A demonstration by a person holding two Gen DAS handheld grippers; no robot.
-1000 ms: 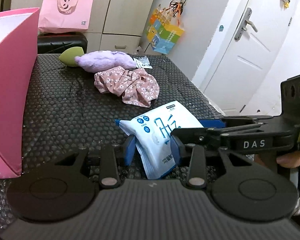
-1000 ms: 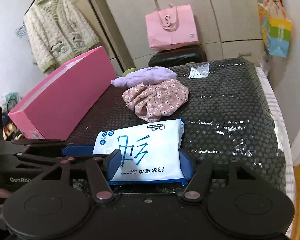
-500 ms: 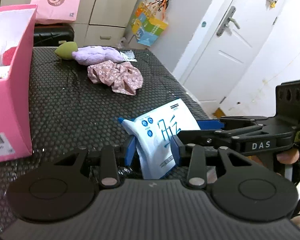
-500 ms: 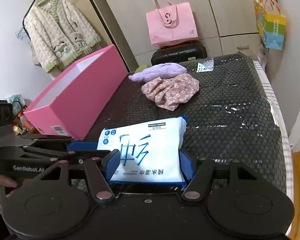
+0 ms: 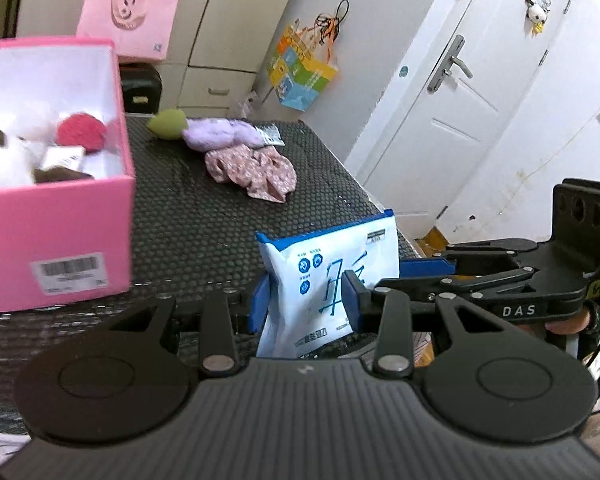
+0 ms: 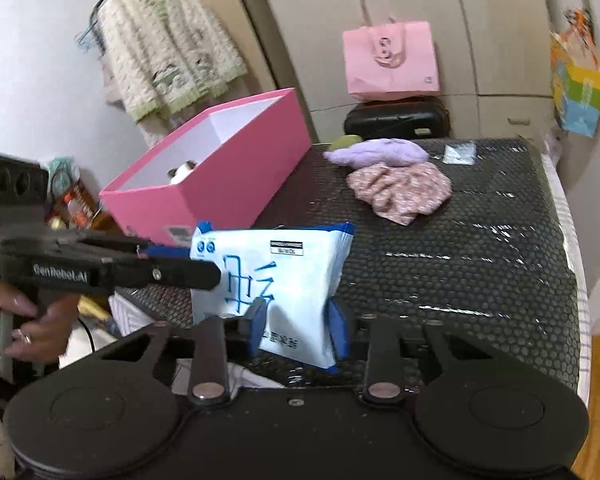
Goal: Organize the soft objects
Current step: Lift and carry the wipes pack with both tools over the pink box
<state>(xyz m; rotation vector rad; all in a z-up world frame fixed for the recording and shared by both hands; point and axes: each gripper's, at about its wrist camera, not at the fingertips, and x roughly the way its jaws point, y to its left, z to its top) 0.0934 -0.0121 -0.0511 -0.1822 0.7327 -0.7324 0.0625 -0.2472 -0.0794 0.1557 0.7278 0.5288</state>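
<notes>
Wipes pack [image 5: 328, 276] is pinched at both ends, left gripper [image 5: 305, 300] and right gripper [image 6: 298, 330] each clamped on it so the floppy thing doesn't sag, hanging off the mat [image 5: 204, 216] with the pink box [image 5: 60, 240] at 10 o'clock.

Showing glossy plastic film on the wipes pack [image 5: 332, 276]; shining black bubble wrap over the tabletop [image 6: 460, 264]; looking matt and smooth on the pink cardboard box [image 5: 60, 232]; lying soft and fuzzy as lilac plush [image 6: 380, 151] beside thin floral cloth [image 6: 400, 190]; gripping with matt blue fingers [image 5: 260, 300].
</notes>
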